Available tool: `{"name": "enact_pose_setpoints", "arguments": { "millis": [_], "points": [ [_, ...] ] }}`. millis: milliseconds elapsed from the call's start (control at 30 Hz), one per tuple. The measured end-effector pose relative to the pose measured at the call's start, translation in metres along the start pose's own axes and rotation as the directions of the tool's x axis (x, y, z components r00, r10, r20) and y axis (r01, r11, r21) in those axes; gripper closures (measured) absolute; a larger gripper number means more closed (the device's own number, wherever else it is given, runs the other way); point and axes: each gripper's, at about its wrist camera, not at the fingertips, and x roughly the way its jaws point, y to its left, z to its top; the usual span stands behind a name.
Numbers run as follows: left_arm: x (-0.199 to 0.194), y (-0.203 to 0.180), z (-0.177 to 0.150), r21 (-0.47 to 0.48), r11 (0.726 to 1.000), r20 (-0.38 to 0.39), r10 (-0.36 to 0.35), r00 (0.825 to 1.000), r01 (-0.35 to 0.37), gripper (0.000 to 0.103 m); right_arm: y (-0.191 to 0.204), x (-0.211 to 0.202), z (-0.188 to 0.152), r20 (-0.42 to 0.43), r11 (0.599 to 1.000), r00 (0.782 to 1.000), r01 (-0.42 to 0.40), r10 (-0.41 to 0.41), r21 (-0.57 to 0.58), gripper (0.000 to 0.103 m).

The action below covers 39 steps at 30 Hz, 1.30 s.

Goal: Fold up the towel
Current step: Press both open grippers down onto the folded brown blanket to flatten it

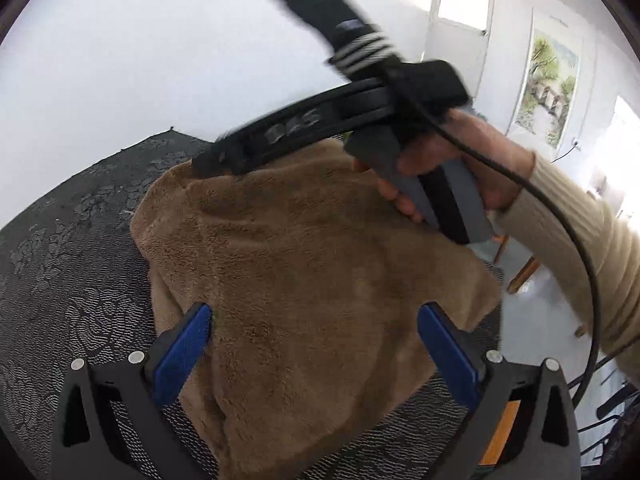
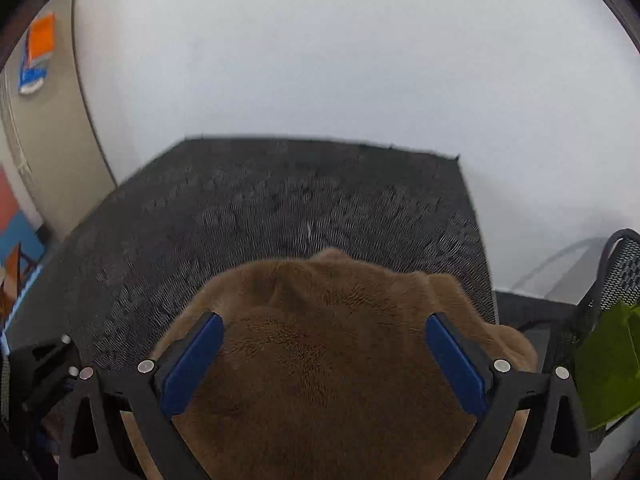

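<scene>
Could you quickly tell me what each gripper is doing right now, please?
Left gripper: open, holding nothing, above the brown towel.
Right gripper: open, holding nothing, above the towel.

Plain, home-like or small-office room, set up for recording. Bare white walls; white door (image 1: 460, 20) with a glazed upper panel; hanging landscape scroll painting (image 1: 550, 84) of trees; wooden furniture legs (image 1: 520, 272) on a pale floor. Worktop (image 2: 280, 200) under a dark patterned cloth against the wall. Beige cabinet (image 2: 52, 140) with an orange-and-blue sticker (image 2: 38, 52); black mesh basket (image 2: 600, 320) at one side.
</scene>
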Motion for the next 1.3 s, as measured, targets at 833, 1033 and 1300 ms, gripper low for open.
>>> {"name": "enact_pose_setpoints", "arguments": {
  "millis": [833,1033,1300],
  "points": [
    [0.041,0.027,0.008,-0.061,0.997,-0.039,0.041,0.998,-0.043,0.000,0.005,0.054,-0.007,-0.231,1.000,0.973,0.010,-0.010,0.001,0.000],
    [0.045,0.027,0.009,-0.059,0.996,-0.050,0.070,0.996,-0.073,0.000,0.006,0.048,-0.009,-0.202,1.000,0.979,0.029,-0.030,-0.007,0.000],
    [0.042,0.021,0.008,-0.043,0.994,-0.057,0.099,0.993,-0.102,0.000,0.014,-0.005,-0.009,-0.018,0.988,0.988,0.153,-0.153,-0.009,0.000]
  ]
}}
